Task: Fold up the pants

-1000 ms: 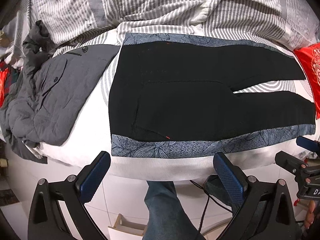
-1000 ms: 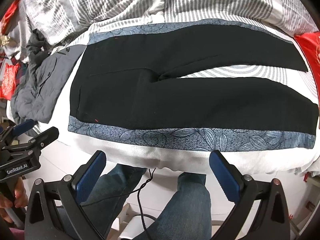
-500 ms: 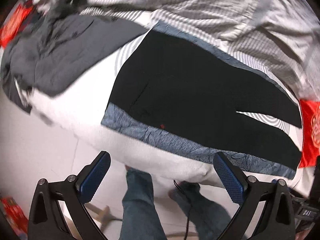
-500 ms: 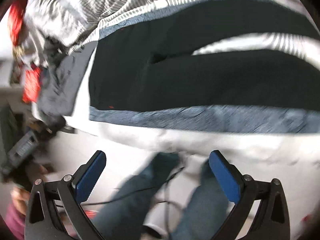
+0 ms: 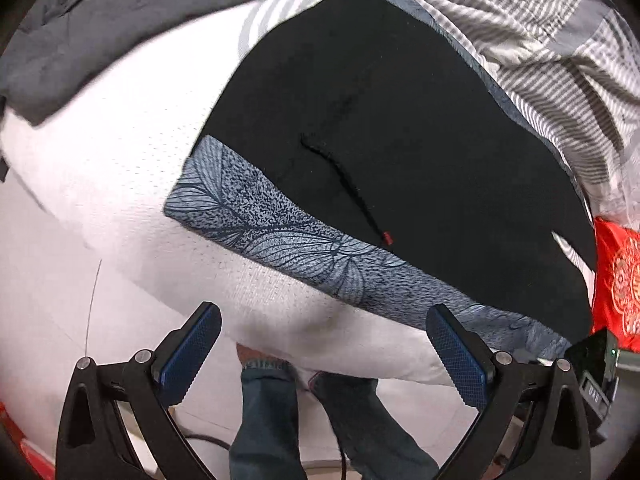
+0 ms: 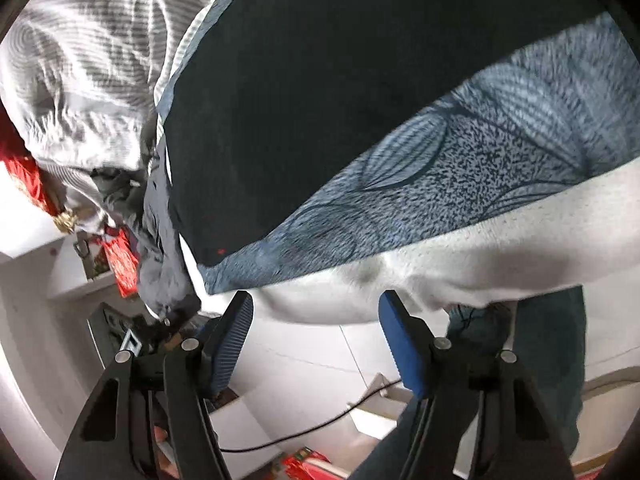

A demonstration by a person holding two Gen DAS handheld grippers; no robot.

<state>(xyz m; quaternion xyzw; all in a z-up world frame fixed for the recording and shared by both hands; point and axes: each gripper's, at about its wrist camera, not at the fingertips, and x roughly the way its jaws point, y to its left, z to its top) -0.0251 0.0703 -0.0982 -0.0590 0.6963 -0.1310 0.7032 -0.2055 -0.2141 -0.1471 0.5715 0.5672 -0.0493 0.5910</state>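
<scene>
A bed with a white textured mattress [image 5: 120, 168] fills the view, grey-and-white striped bedding [image 5: 552, 40] bunched along its far side. Pale tiled floor [image 6: 304, 360] lies below, crossed by a thin black cable [image 6: 320, 424].

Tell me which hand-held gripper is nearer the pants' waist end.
Left. The left hand-held gripper hovers open off the black pants waist corner; the right hand-held gripper hangs farther along the near edge.

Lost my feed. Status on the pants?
Left tool open, empty. Right tool open, jaws just closing, nothing between. Black pants flat, unfolded. Nothing in the way.
</scene>
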